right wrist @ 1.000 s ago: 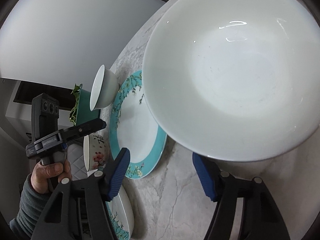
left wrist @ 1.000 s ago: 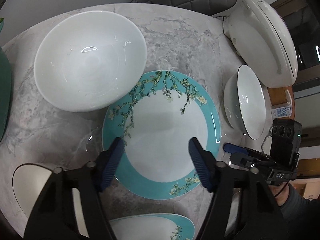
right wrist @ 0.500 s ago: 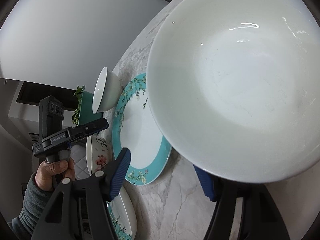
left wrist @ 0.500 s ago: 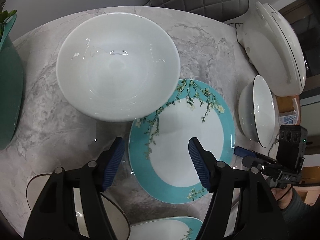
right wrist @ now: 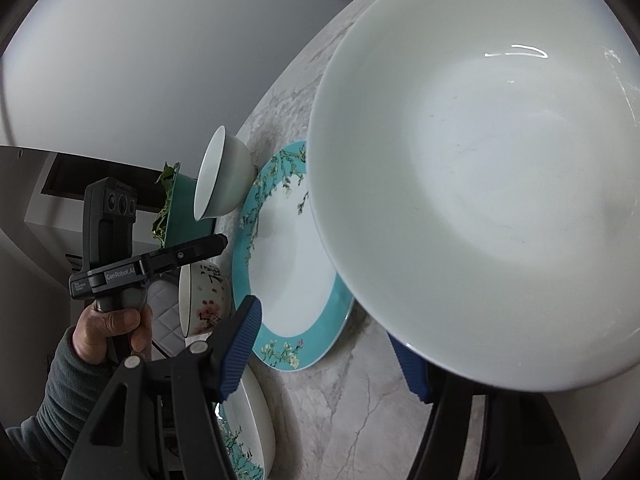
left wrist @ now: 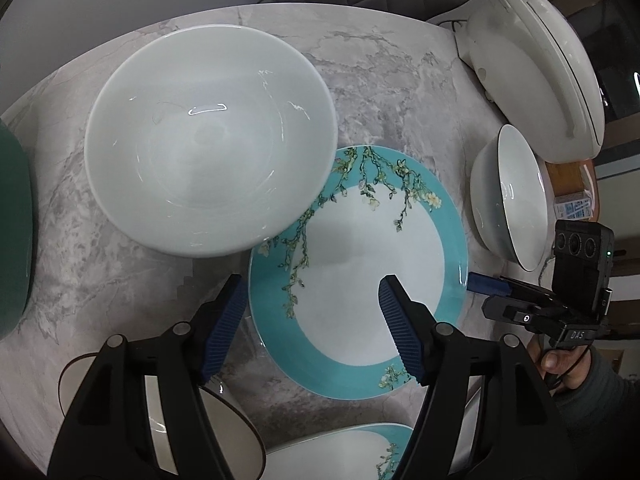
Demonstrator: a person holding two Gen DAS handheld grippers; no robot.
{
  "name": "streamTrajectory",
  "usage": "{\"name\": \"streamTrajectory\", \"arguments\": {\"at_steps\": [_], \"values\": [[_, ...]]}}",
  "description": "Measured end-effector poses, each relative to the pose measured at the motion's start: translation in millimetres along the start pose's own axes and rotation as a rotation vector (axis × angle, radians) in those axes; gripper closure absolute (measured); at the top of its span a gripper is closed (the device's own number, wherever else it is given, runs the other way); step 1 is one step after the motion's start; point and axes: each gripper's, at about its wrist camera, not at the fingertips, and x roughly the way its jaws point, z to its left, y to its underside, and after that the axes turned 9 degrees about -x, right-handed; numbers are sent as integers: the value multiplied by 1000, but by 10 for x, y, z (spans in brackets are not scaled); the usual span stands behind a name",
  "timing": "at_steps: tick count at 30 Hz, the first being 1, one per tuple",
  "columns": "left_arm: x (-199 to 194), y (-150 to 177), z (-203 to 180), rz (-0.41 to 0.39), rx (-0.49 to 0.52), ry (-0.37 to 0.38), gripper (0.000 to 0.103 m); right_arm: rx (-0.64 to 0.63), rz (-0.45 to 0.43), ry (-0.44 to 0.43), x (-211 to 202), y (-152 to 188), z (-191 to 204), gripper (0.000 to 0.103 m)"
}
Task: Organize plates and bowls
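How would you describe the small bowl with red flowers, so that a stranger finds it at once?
Start at the marble table and find the teal-rimmed plate. Beside its edge, near the left gripper, stands the small bowl. It alone carries red blossoms and dark writing.

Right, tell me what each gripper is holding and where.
Nothing. The left gripper hangs open above the teal plate; the right gripper is open too, one side hidden behind the white bowl.
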Motion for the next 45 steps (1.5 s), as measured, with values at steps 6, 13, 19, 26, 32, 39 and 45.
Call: {"name": "streamTrajectory", "arguments": {"at_steps": [6, 13, 19, 26, 32, 39, 45], "values": [[99, -7, -118, 77, 46, -27, 36, 4, 0, -11, 7, 0, -1, 37], [146, -41, -142, 94, 38, -75, 36, -7, 8, -19, 40, 6, 16, 40], [227, -52, -162, 122, 54, -138, 36, 4, 3, -19, 42, 16, 4, 42], [296, -143, -177, 125, 55, -167, 27, 7, -5, -31, 20, 22, -29, 42], [459, -180, -204, 189, 81, -132, 27, 29, -20, -31, -52, 91, -90, 42], [520, -163, -178, 187, 67, -80, 34, 21, -15, -44, -43, 41, -130, 42], [455, -190, -43, 149, 35, -69, 64, 20, -3, -51, 46, 12, -105, 50]]}}
